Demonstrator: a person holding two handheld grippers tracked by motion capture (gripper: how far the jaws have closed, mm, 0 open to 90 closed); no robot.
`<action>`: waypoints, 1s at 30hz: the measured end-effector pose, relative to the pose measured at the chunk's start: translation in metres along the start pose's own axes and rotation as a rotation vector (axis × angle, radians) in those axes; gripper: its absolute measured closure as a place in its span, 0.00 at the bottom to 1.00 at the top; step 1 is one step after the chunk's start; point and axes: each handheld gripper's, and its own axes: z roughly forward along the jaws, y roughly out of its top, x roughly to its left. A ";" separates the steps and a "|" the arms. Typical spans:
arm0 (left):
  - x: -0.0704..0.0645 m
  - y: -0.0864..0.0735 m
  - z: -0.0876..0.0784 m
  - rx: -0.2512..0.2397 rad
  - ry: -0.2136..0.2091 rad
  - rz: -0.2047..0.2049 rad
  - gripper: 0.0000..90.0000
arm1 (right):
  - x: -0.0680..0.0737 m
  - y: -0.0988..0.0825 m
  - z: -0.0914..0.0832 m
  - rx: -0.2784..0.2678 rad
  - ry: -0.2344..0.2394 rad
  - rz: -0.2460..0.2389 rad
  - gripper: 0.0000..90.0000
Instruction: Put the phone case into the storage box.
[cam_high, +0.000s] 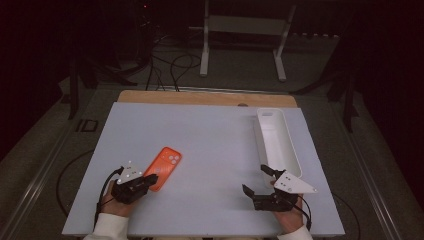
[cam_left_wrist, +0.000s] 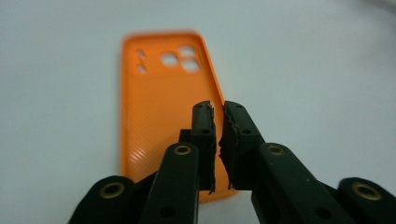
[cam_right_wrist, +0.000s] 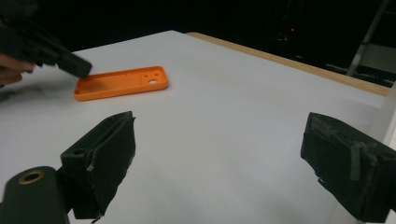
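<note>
Bench (cam_high: 210, 135) pale under a dark room; orange phone case (cam_high: 164, 168) lies flat, camera end pointing far-right. Left gripper (cam_high: 152, 178) nearly closed, seemingly above its near end; right gripper (cam_high: 256, 180) spread.

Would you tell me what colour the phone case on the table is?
Orange; the phone case shows best in the left gripper view.

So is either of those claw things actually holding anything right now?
No. The left gripper hangs over the near end of the orange phone case, its fingers almost together with nothing between them. The right gripper is wide open over bare table.
</note>
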 end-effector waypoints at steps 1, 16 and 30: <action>0.001 0.002 -0.009 -0.051 0.008 0.000 0.88 | 0.000 0.000 0.000 0.000 0.001 -0.001 0.11; 0.004 0.003 -0.056 -0.202 0.109 0.005 0.19 | -0.004 0.005 -0.001 -0.026 0.007 -0.002 0.11; -0.001 0.008 -0.065 -0.188 0.137 0.024 0.00 | -0.005 0.002 -0.006 -0.043 -0.020 -0.003 0.11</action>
